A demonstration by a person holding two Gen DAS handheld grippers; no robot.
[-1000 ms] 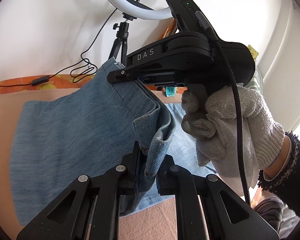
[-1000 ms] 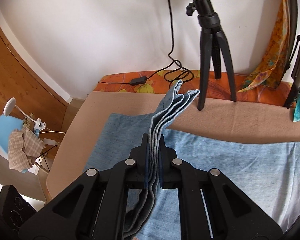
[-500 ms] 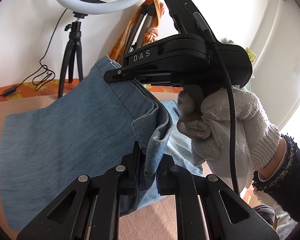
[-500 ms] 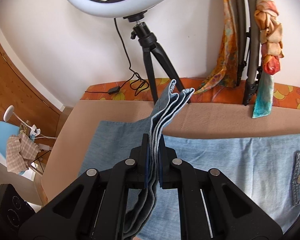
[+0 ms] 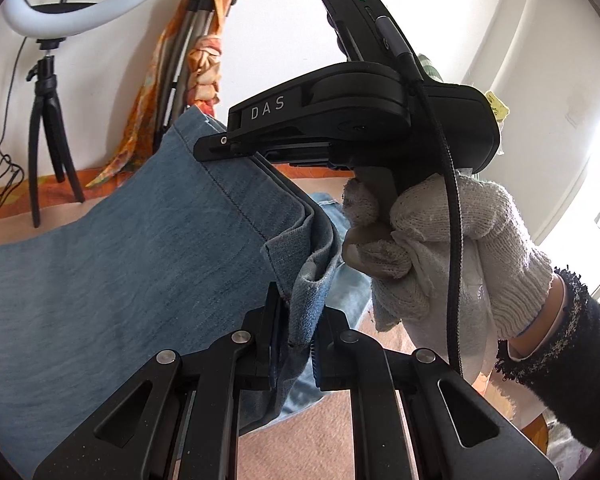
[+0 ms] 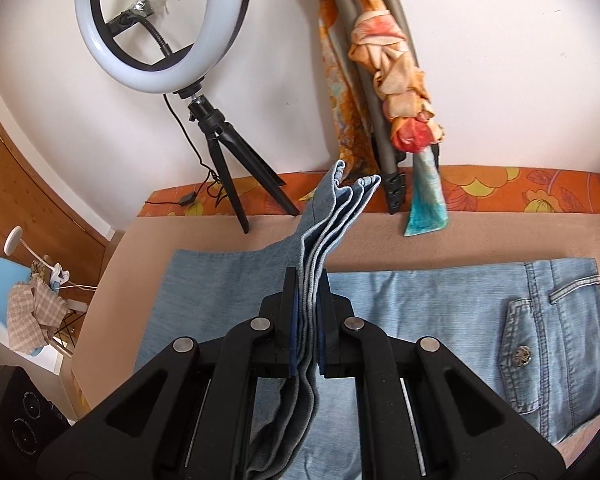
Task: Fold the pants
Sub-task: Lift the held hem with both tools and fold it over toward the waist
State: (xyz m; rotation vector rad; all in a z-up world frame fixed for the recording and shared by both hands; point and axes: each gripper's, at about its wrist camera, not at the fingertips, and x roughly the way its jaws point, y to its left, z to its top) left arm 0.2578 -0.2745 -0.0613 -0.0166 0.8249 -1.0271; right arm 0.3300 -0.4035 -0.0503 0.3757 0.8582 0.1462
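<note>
Right now both hand-held grippers pinch the hem end of the light blue jeans (image 6: 440, 312), lifted clear of the beige surface (image 6: 480, 236). The left hand-held gripper (image 5: 298, 336) is pressed together on a bunched fold of denim at one corner of the leg end, and the right hand-held gripper (image 6: 306, 320) clamps several stacked layers of the hem, which stand up in a fan beyond its tips. From the left wrist view, the right tool appears side-on, gripped by a hand in a white knit glove (image 5: 440, 252). The rest of the jeans lies flat on the surface, with the waist and its buttoned back pocket (image 6: 524, 344) at the right. Behind, a ring light (image 6: 160, 24) on a black tripod stands against the white wall, beside an orange patterned cloth (image 6: 396, 92).
</note>
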